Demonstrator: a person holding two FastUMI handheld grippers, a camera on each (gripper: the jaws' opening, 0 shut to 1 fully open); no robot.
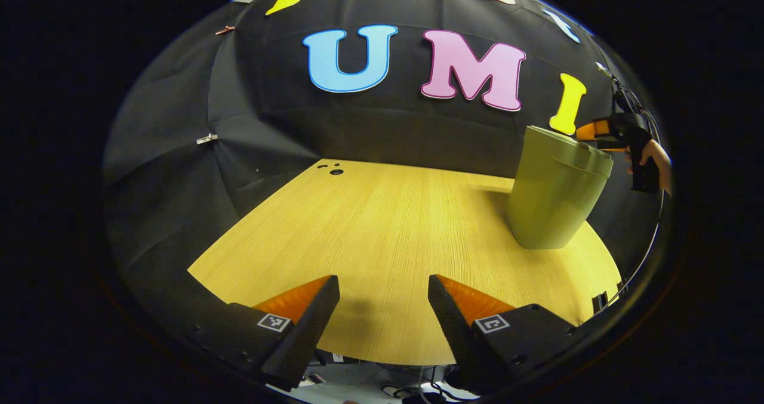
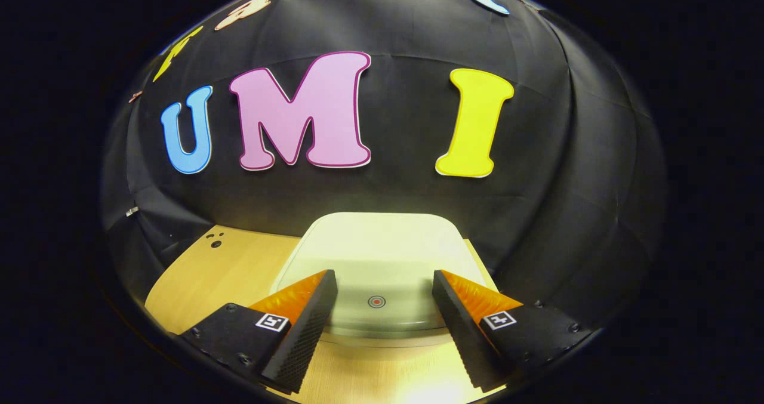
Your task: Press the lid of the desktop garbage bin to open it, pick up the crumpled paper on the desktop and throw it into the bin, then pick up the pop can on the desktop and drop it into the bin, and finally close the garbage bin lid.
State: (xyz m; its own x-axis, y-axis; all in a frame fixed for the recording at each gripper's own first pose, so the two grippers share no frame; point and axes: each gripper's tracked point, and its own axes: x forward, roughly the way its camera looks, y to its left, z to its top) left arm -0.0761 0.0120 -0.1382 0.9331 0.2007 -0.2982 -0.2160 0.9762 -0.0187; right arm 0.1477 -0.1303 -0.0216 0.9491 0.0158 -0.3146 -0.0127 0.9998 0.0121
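Left gripper view: left gripper [image 1: 384, 299] wide open, empty, over near edge of yellow wood-grain tabletop [image 1: 382, 225]. Olive-green plastic bin [image 1: 555, 192] at right edge, lid closed; right gripper [image 1: 621, 138] above it.

Right gripper view: right gripper [image 2: 385, 296] wide open, empty, over pale lid [image 2: 382, 255], red dot [image 2: 376, 301] between fingers. Risk: press landing off dot, so latch fails or bin shifts.

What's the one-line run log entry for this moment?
bin lid: closed | right gripper: open, above lid | left gripper: open, empty, over table | bin: upright

black tongs [image 1: 384, 284] bearing square markers
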